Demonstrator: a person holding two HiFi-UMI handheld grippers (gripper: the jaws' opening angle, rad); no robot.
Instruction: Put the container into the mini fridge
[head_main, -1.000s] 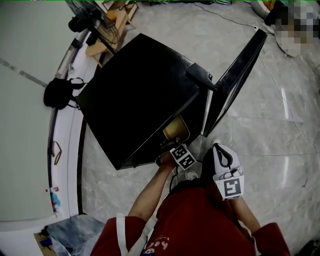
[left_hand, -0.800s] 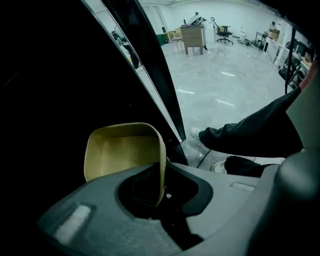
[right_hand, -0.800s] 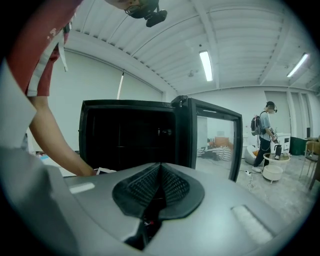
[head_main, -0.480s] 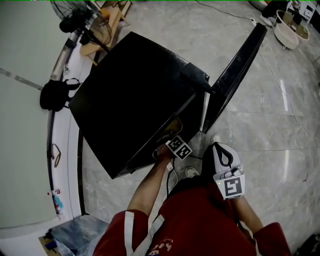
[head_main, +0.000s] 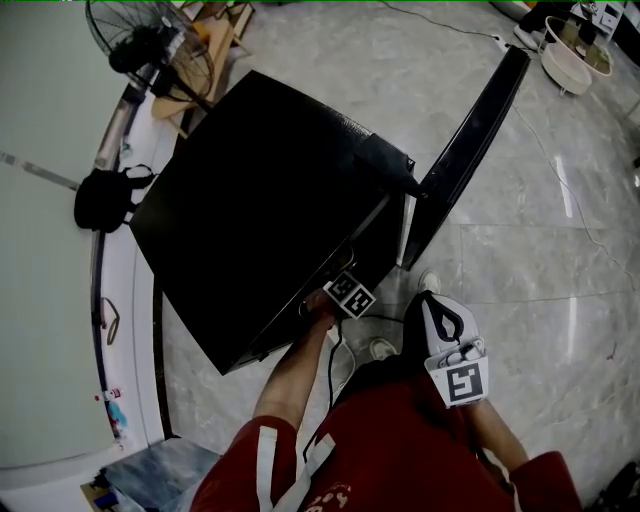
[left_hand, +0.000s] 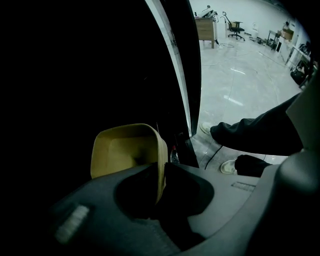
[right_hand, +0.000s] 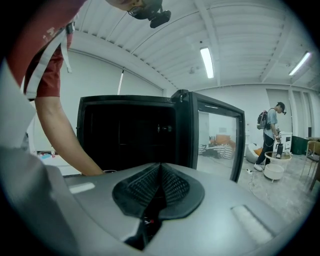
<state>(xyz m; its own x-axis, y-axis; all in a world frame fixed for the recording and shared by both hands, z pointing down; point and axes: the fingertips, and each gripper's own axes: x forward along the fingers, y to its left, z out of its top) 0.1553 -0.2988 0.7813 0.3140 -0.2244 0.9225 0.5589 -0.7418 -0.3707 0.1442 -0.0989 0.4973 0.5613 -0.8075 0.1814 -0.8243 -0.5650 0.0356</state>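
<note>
The black mini fridge (head_main: 260, 200) stands on the floor with its door (head_main: 470, 140) swung wide to the right. In the left gripper view a yellow container (left_hand: 127, 150) sits tilted inside the dark fridge. My left gripper (left_hand: 161, 182) pinches its right rim, and the jaws are opening with the rim still between them. From the head view only that gripper's marker cube (head_main: 350, 293) shows at the fridge mouth; the container is hidden there. My right gripper (head_main: 445, 315) hangs shut and empty in front of the fridge (right_hand: 130, 130), near the person's knee.
A standing fan (head_main: 150, 45) and a black bag (head_main: 100, 197) sit left of the fridge by a white wall edge. A white basin (head_main: 570, 65) and a cable lie on the marble floor far right. A person (right_hand: 270, 130) stands in the background.
My left gripper has pushed the container deeper into the fridge; the yellow container, visible at the fridge mouth a second ago, is now hidden under the fridge top. The right gripper has stayed put.
</note>
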